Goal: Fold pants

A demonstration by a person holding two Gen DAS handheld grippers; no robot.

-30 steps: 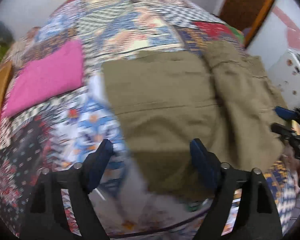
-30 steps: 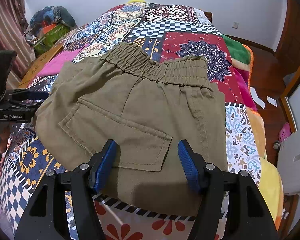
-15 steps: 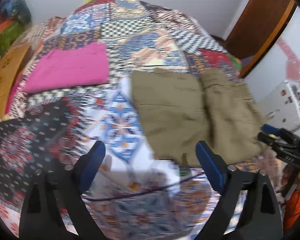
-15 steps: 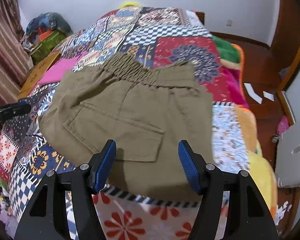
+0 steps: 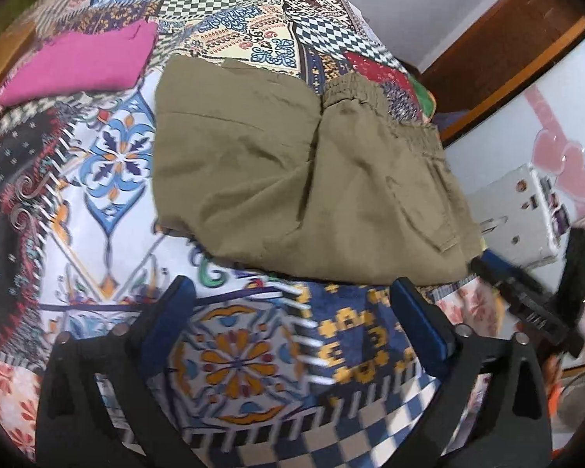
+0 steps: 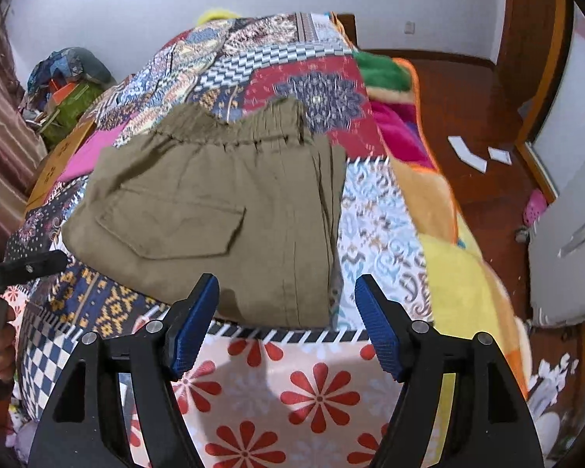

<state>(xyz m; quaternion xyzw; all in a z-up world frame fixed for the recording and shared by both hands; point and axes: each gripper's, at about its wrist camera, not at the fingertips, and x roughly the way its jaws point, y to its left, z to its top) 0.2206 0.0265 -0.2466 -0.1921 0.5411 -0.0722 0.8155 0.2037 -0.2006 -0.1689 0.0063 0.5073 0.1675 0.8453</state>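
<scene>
1. Two folded garments share the patchwork bedspread (image 5: pixel 109 163): furthest left lies a magenta folded cloth (image 5: pixel 85 60), set well apart from the work, likely as a finished piece.
2. Next comes the left hand-held gripper (image 5: pixel 292 312), released; its jaws have just been opening, and only bare quilt shows between them, just short of the near hem.
3. Olive cargo pants (image 6: pixel 222 214) lie folded into a compact block in the middle of the bed, elastic waistband at the far side and flap pocket facing up (the fold looks done, by my reading).
4. Right of that block, the right hand-held gripper (image 6: pixel 288 323) hangs released too, its jaws also just opening, with the pants' near right corner showing between the tips but untouched by the pads.
5. Room for moving: open quilt lies left of and in front of the pants; rightward the bed ends at an orange-trimmed blanket (image 6: pixel 429 179), then wooden floor (image 6: pixel 468 109), so any sliding is safer leftward.
</scene>
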